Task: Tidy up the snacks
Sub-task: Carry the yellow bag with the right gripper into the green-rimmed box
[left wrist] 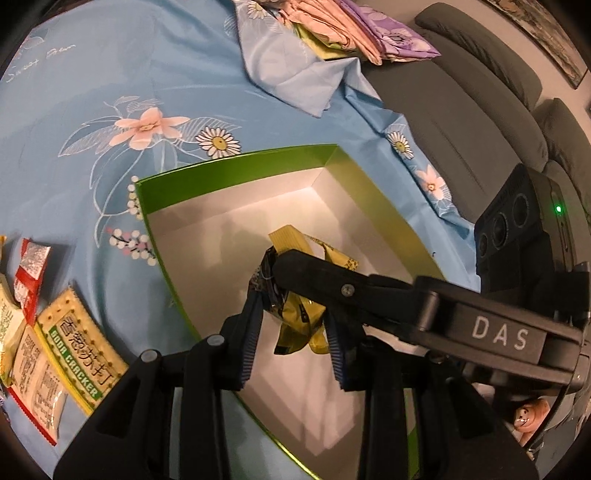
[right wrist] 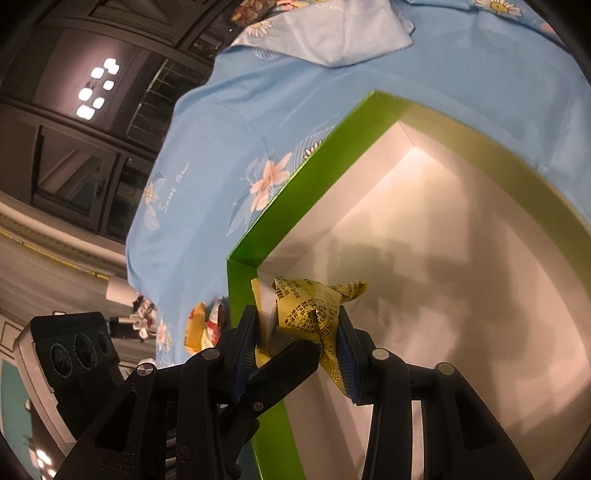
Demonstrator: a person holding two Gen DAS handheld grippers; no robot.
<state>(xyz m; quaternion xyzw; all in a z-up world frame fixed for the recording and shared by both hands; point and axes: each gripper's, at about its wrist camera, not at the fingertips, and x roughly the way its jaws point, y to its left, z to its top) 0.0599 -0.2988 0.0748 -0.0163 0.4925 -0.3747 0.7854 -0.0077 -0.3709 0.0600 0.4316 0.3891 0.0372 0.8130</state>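
Observation:
A green box (left wrist: 236, 162) with a white inside lies open on a blue flowered cloth. In the left wrist view my left gripper (left wrist: 293, 314) holds a crumpled yellow snack packet (left wrist: 299, 310) over the box, and the right gripper's finger (left wrist: 314, 273) crosses in front and grips the same packet. In the right wrist view my right gripper (right wrist: 297, 328) is shut on the yellow packet (right wrist: 306, 306) above the box's near corner (right wrist: 243, 266), with the left gripper's finger (right wrist: 280, 373) reaching in below.
Several snack packets, among them a soda cracker pack (left wrist: 79, 332) and a red packet (left wrist: 29, 273), lie on the cloth left of the box. Folded fabrics (left wrist: 332, 29) sit at the back. A grey sofa (left wrist: 461, 103) stands to the right.

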